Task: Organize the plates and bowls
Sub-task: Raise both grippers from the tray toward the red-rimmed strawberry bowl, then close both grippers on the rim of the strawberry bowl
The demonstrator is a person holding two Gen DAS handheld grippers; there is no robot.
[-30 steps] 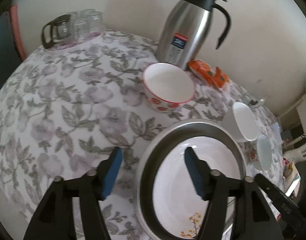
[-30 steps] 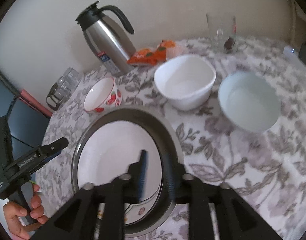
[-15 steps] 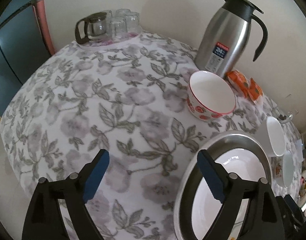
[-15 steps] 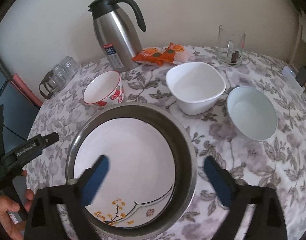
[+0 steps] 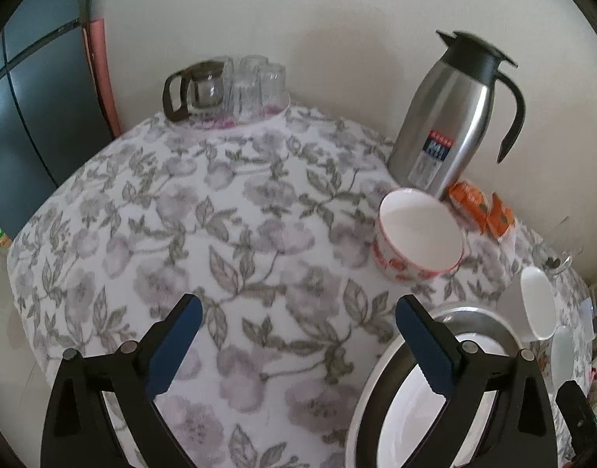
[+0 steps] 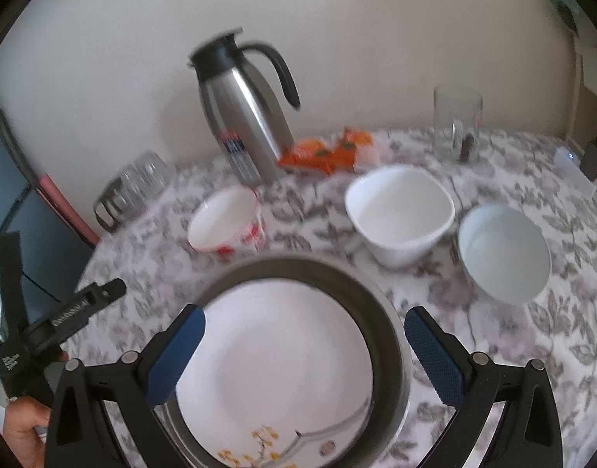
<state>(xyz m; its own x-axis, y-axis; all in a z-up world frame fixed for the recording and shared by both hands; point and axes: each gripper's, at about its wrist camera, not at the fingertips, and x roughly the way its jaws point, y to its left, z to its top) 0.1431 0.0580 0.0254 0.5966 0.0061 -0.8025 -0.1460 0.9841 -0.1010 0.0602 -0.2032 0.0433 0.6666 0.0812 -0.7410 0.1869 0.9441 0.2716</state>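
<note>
A white plate (image 6: 286,362) with a yellow flower print lies inside a wide steel dish (image 6: 388,323) on the floral tablecloth. My right gripper (image 6: 302,351) hovers over it, open, touching nothing. My left gripper (image 5: 298,335) is beside the steel dish (image 5: 376,382), over bare cloth; its jaws are opening with nothing between them. Behind the dish stand a red-patterned bowl (image 6: 224,226), a white bowl (image 6: 399,210) and a pale blue bowl (image 6: 501,249). The left wrist view has the red-patterned bowl (image 5: 419,234) ahead on the right.
A steel thermos jug (image 6: 243,124) and orange packets (image 6: 325,152) stand at the back by the wall, with a tall glass (image 6: 454,124) to the right. A glass jug with tumblers (image 5: 220,89) sits at the far left edge. A hand (image 6: 21,425) holds the left gripper.
Both grippers opened wide and came off the steel dish's rim. The left one swung left and back, so the dish now sits low right in its view. The right one drew back.
</note>
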